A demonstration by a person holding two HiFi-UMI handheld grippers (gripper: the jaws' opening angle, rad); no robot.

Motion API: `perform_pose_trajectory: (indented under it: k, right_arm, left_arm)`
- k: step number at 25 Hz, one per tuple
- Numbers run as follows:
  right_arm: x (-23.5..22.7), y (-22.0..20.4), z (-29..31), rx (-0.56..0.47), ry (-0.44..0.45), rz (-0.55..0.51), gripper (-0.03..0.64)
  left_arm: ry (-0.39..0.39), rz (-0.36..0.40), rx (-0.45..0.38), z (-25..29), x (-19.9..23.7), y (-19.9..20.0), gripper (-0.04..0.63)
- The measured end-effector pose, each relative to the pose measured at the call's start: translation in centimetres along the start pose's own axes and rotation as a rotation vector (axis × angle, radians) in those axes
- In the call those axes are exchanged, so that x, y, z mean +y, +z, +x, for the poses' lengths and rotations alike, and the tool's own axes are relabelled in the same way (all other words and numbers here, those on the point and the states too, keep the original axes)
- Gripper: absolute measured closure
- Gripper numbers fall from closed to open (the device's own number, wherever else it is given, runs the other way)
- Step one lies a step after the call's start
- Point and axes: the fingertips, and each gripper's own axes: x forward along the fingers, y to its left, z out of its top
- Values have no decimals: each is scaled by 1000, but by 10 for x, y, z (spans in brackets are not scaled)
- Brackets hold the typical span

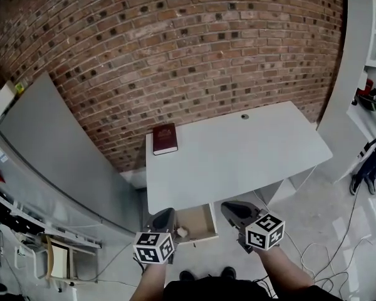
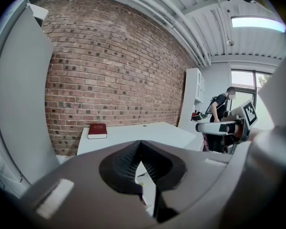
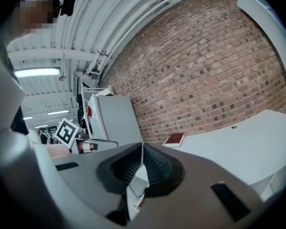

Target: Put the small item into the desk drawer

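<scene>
A white desk (image 1: 238, 152) stands against the brick wall. Its drawer (image 1: 212, 223) is pulled open below the front edge. A small pale item (image 1: 182, 232) lies in the drawer's left front corner. My left gripper (image 1: 167, 212) hovers just left of the drawer, jaws shut with nothing between them (image 2: 140, 142). My right gripper (image 1: 229, 206) is raised to the drawer's right, also shut and empty (image 3: 142, 144). Each gripper view catches the other gripper at its side, the right gripper (image 2: 224, 126) and the left gripper (image 3: 93, 144).
A dark red book (image 1: 165, 138) lies on the desk's far left corner. A grey panel (image 1: 50, 149) leans at the left, and a white cabinet (image 1: 357, 74) stands at the right. A person (image 1: 370, 162) stands near the cabinet. Cables (image 1: 338, 243) trail on the floor.
</scene>
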Motion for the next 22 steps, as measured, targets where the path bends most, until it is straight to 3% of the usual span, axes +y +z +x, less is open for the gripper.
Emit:
perform_pose_trajectory:
  k: [8, 22]
  right_arm:
    - [3, 37, -13, -87, -68, -32, 603]
    - [50, 115, 15, -163, -107, -222, 604]
  left_arm:
    - [-24, 65, -76, -26, 27, 48, 591]
    - [-20, 195, -173, -71, 87, 116, 591]
